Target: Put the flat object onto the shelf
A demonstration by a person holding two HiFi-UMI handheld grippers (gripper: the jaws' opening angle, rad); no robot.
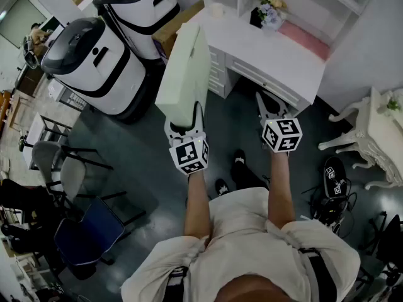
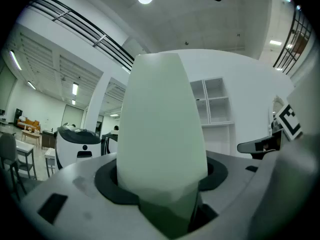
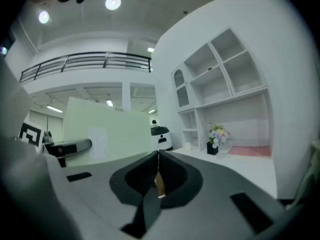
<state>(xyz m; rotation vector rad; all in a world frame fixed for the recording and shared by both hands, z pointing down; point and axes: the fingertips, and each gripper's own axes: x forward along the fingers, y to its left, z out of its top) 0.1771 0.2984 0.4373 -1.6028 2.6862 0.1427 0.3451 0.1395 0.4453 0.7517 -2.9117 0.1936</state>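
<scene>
Two grippers are in view: the left gripper [image 1: 186,122] and the right gripper [image 1: 264,105]. There is one panel [image 1: 186,68], pale green and flat. Two white robots stand at the left, a larger one [image 1: 88,58] and another [image 1: 141,8] behind it. On the desk are one flower pot [image 1: 267,11], one pink mat [image 1: 305,39] and one small cup [image 1: 217,9]. Two grey chairs [image 1: 60,162] and one blue chair [image 1: 88,231] stand at the lower left.

The floor [image 1: 145,168] is dark and glossy. The white desk [image 1: 264,58] has drawers below and an open white shelf [image 3: 220,84] above, with bare compartments. A white carved table [image 1: 378,131] stands at the right. The room is a tall hall with a railed gallery and ceiling lamps.

The panel stands on edge in the left gripper, its lower end wedged between the two fingers [image 2: 112,181], which are clamped wide on its faces. The rest of it reaches up and forward, toward the desk's left end, clear of the desk and shelf. The right gripper is level beside it, apart from the panel, its jaws pressed together. A small tan bit shows at their seam; what it is cannot be told.
</scene>
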